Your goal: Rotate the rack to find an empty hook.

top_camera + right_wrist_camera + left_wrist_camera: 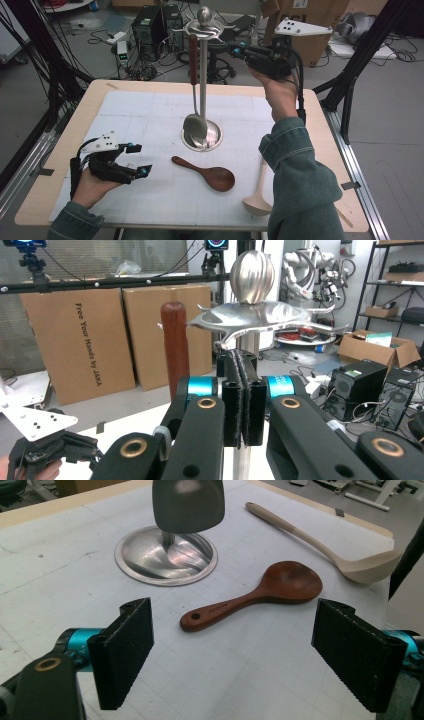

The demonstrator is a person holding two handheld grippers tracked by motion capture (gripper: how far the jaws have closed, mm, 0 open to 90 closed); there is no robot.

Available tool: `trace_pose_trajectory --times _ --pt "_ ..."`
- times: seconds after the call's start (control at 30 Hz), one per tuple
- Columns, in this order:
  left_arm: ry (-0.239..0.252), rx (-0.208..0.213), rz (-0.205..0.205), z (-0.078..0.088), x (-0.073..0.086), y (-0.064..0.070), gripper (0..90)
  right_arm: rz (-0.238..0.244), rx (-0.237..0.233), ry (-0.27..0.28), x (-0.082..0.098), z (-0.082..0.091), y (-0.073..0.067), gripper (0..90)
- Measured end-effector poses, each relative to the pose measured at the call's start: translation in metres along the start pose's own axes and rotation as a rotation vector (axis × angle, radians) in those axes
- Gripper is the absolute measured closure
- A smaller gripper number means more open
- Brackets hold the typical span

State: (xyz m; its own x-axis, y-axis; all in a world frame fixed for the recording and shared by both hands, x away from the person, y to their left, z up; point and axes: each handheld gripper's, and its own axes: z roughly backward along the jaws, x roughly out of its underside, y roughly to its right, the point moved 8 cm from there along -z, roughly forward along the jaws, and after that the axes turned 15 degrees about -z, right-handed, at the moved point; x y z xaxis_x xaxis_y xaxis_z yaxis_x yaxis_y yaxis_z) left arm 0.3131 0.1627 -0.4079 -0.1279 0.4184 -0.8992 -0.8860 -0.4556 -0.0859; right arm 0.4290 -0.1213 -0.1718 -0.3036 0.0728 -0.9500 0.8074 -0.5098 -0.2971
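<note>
Steel utensil stand [202, 95] holds a hanging ladle [194, 122]; right gripper [235, 49] hovers beside its top, jaws pressed together, empty; left gripper [141, 160] rests low, jaws apart, facing the wooden spoon [207, 174].

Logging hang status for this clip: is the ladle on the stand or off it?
On. The ladle hangs upright from the stand's top, bowl above the base, beside the pole.

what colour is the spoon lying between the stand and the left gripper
Dark reddish-brown wood; the spoon shows best in the left gripper view.
</note>
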Motion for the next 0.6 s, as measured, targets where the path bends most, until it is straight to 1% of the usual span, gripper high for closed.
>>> trace_pose_trajectory --times 0.23,0.4,0.6 --pt "-0.001 0.0 0.0 0.0 0.0 0.001 17.6 0.027 0.005 -0.018 -0.003 -0.006 -0.004 89.7" --pt "-0.001 0.001 -0.002 -0.001 0.001 0.0 17.6 0.029 0.007 -0.02 -0.003 -0.007 -0.005 89.7" --pt "0.001 0.0 -0.002 0.0 0.0 0.0 17.6 0.046 -0.009 -0.026 -0.002 -0.013 -0.012 89.7"
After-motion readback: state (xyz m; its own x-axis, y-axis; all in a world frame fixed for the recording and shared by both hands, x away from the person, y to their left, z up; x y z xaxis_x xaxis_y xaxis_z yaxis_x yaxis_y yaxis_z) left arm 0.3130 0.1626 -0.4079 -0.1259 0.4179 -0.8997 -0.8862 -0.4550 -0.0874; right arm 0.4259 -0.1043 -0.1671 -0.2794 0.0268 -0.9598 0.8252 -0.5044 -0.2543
